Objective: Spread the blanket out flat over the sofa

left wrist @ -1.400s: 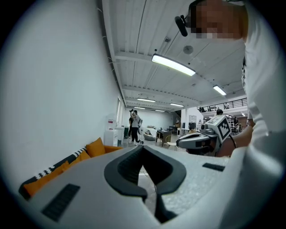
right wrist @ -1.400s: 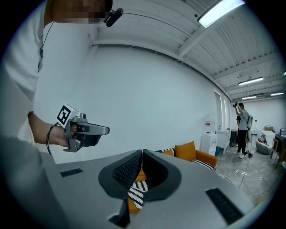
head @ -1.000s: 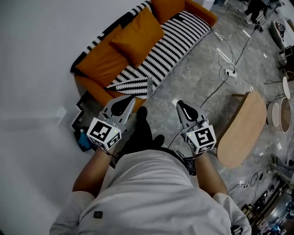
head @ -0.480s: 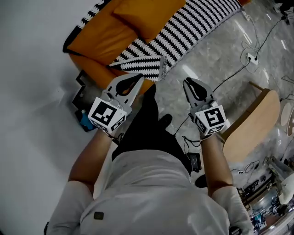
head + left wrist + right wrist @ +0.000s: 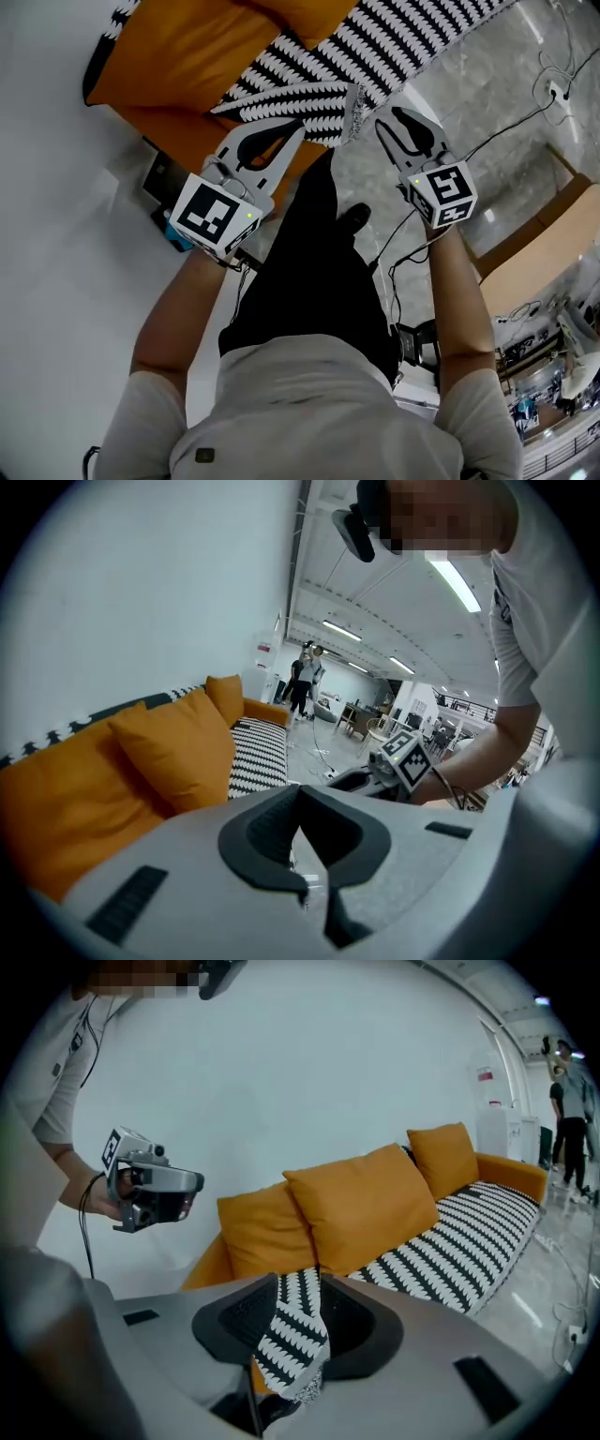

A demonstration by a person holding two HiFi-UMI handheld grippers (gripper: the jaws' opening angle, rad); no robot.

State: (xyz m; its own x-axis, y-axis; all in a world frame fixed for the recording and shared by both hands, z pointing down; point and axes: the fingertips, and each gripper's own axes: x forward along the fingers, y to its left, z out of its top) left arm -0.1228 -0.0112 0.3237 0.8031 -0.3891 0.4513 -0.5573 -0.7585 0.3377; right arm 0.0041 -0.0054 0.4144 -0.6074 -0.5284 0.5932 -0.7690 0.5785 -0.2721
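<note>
blanket [image 5: 292, 1335] corner hangs between right gripper's [image 5: 393, 117] jaws, which have just been opening; left gripper's [image 5: 300, 791] jaws together.

Most of sofa [image 5: 155, 120] off-frame

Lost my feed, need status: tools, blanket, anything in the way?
Left tool shut, nothing seen in it. Right tool just opened, blanket corner between its jaws. Corner folded over at sofa end. Cushions against sofa back.

1 L tool [image 5: 298, 126] + 1 R tool [image 5: 395, 116], 1 sofa [image 5: 148, 122], 1 b/w blanket [image 5: 300, 98], 3 orange cushions [image 5: 361, 1208].
</note>
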